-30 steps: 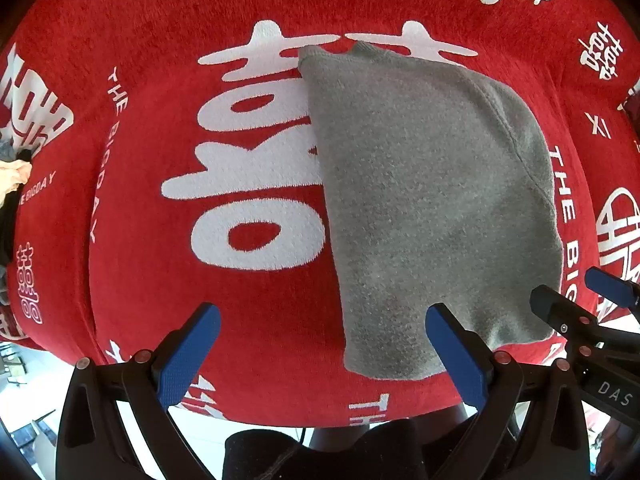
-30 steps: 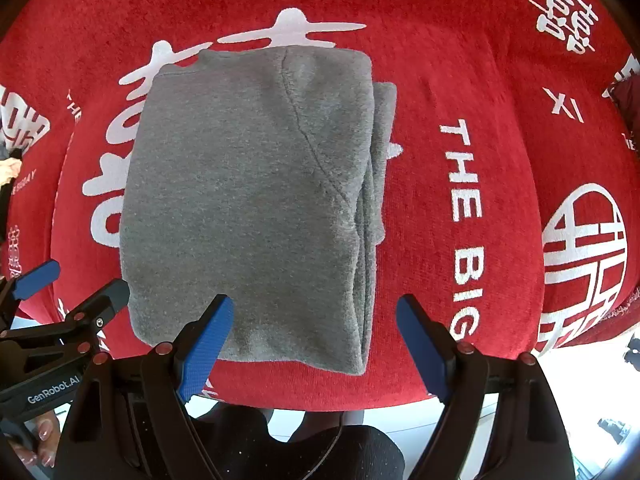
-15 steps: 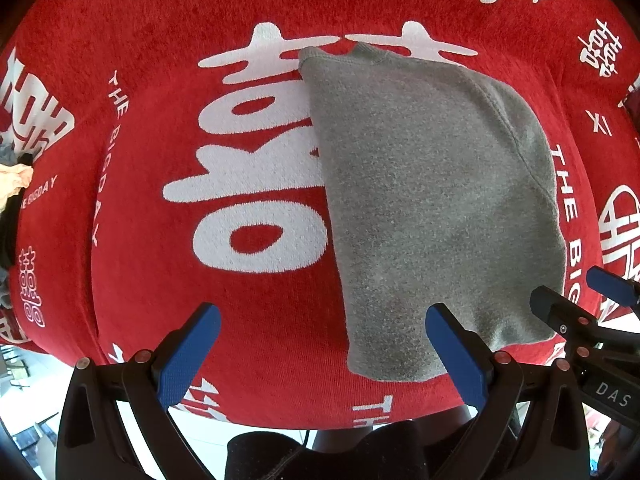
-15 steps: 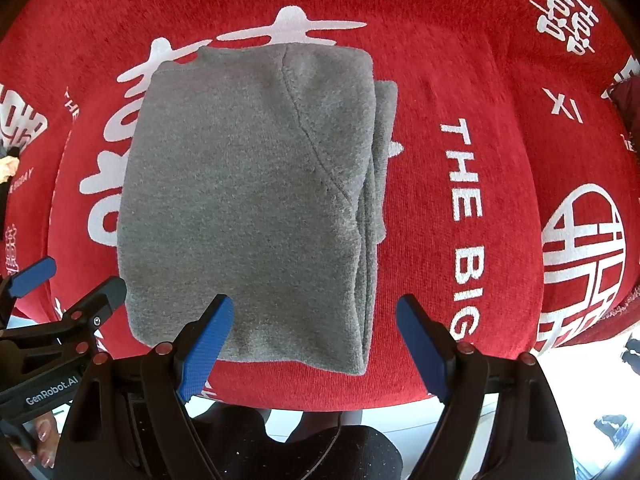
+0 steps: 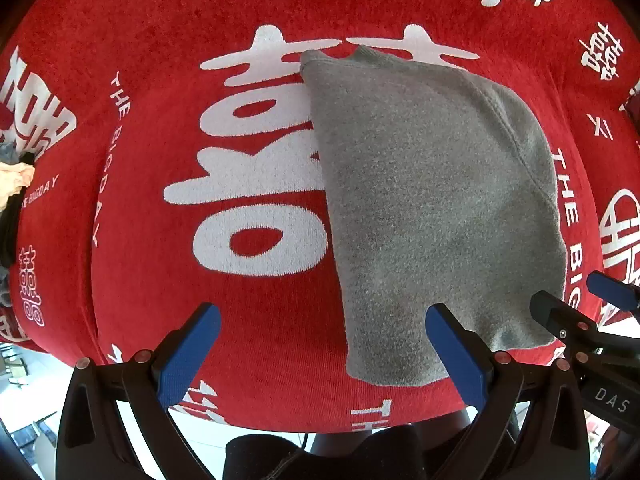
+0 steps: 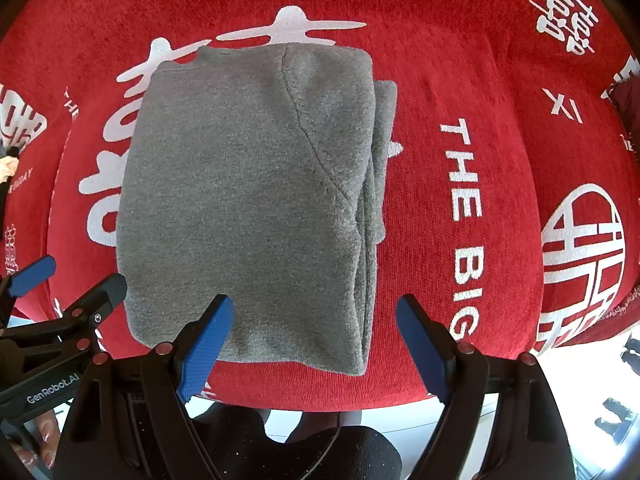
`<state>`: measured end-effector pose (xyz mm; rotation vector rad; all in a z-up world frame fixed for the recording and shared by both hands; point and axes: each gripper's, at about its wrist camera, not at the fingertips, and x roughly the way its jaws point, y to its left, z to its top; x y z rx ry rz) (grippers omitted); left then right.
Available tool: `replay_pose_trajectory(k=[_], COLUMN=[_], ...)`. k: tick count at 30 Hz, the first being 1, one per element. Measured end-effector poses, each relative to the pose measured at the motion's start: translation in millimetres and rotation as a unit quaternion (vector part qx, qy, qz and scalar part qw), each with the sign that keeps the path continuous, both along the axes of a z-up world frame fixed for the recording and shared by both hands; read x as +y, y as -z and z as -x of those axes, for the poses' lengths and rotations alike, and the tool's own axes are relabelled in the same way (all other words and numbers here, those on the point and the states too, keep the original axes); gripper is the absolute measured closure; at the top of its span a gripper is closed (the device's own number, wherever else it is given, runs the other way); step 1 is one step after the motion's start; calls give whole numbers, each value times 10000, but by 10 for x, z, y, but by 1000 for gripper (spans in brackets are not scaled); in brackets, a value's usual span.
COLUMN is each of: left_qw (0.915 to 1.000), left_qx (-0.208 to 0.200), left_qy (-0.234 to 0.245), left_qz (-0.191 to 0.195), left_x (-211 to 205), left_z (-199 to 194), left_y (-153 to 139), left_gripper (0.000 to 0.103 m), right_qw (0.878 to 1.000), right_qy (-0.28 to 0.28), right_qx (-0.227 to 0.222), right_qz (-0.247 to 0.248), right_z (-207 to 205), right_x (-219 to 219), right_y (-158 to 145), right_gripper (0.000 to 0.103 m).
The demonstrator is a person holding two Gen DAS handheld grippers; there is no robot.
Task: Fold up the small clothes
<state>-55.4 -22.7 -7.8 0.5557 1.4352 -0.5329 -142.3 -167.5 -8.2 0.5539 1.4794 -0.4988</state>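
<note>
Negligible displacement of the grey folded fleece garment (image 6: pixel 248 200) since one second back: a trace toward 7 o'clock in the right wrist view, outline and folds unchanged.

Location: flat on the red plush cloth with white printed characters (image 6: pixel 460 40), close to the near edge at 6 o'clock.

Long axis: 12 to 6 o'clock in both views. Stacked fold edges along the 3 o'clock side; single smooth edge along the 9 o'clock side.

Left gripper (image 5: pixel 322 320): spread wide, holding nothing. Garment at 1 to 2 o'clock from the opening; only the near 9 o'clock corner overlapped in the view by the finger on the 3 o'clock side. Contact with the fabric: cannot tell.

Right gripper (image 6: pixel 314 308): spread wide, holding nothing. Garment at 11 to 12 o'clock from the opening; near hem crossing in front of the finger on the 9 o'clock side, near 3 o'clock corner between the two fingers.

Judgement: right gripper better aligned, with the near hem straight ahead; left gripper offset toward 9 o'clock of the garment. For a further fold across the long axis, take the near hem at both 6 o'clock corners and carry toward 12 o'clock. Expect the loose stacked layers at 3 o'clock to slide apart unless all are pinched together.
</note>
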Motion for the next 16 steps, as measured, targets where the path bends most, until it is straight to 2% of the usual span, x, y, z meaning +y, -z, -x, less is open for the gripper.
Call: replay_pose_trajectory(k=[9, 16], left_qw=[9999, 9999], left_qx=[77, 80], left_qy=[-58, 14], left_qz=[-49, 89], left_x=[11, -3], left_z=[-22, -22], left_y=[50, 41], left_gripper=[0, 0], right_qw=[10000, 10000], right_qy=[-17, -29], right_qx=[13, 33], right_qz=[14, 36], right_z=[6, 1], right_x=[5, 4], right_y=[13, 24], right_gripper=[17, 17])
